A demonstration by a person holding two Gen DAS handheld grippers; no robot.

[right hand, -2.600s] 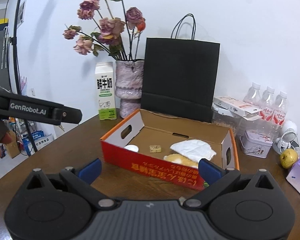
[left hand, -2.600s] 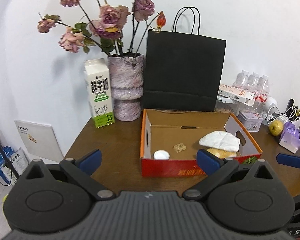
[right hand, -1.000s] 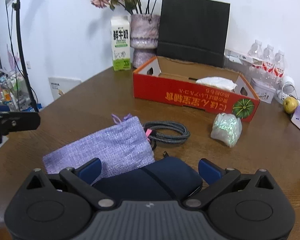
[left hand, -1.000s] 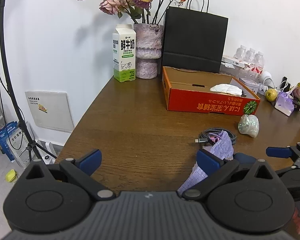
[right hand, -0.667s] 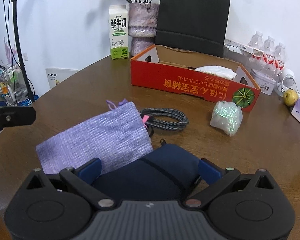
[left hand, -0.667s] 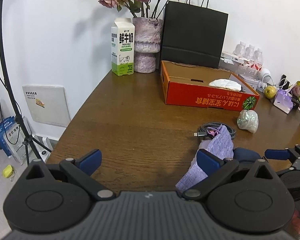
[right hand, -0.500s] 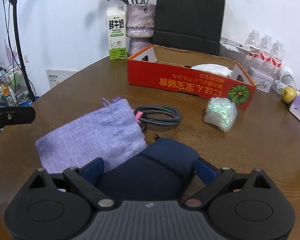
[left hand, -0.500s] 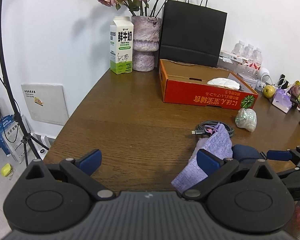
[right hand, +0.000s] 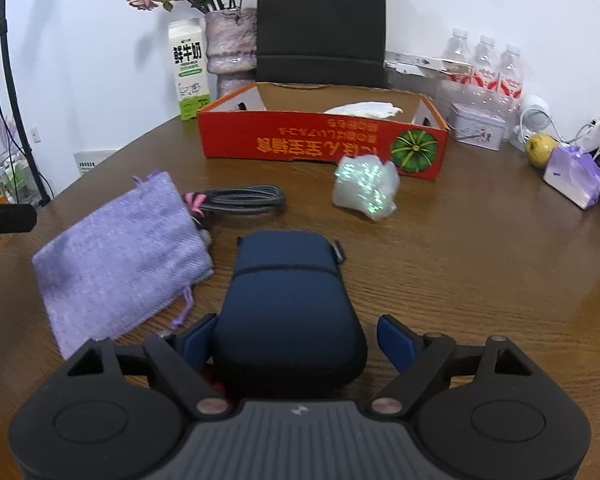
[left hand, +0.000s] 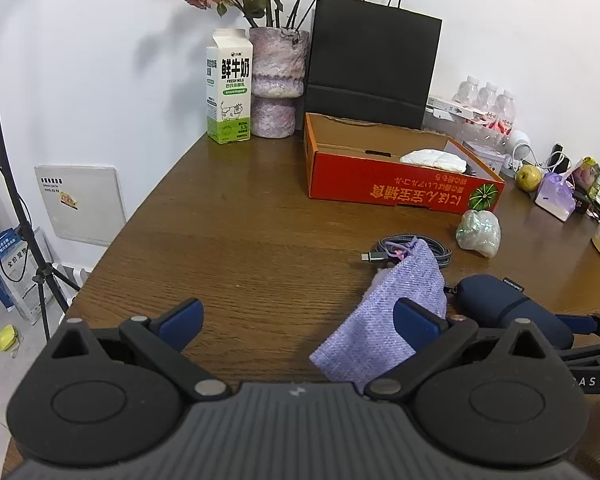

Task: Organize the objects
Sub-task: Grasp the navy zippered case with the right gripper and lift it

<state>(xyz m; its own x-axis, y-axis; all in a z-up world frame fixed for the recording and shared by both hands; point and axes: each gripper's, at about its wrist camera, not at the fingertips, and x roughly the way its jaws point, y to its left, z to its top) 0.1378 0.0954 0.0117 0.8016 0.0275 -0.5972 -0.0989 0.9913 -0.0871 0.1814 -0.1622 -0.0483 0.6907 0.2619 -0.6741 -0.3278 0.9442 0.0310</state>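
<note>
A white wall backs a brown wooden table (right hand: pixel 440 264) that carries a milk carton (left hand: pixel 229 86), a vase of dried roses (left hand: pixel 275 84), a black paper bag (left hand: pixel 372 68) and, in front of these, a red cardboard box (right hand: pixel 320 144) with a white crumpled cloth (right hand: pixel 364 109) inside.

The right gripper (right hand: pixel 296 338) points downward over the near table edge. Its jaws have just been closing around a navy zip case (right hand: pixel 288 300); the left pad touches the case's side, while a gap shows at the right pad, so the case is not yet clamped. Just left of this gripper lies a purple woven pouch (right hand: pixel 120 256); ahead of it sit a coiled grey cable (right hand: pixel 244 199) and, further right, an iridescent wrapped lump (right hand: pixel 366 190).

The left gripper (left hand: pixel 296 320) hovers with its jaws wide apart over bare wood, the pouch beside its right finger.
</note>
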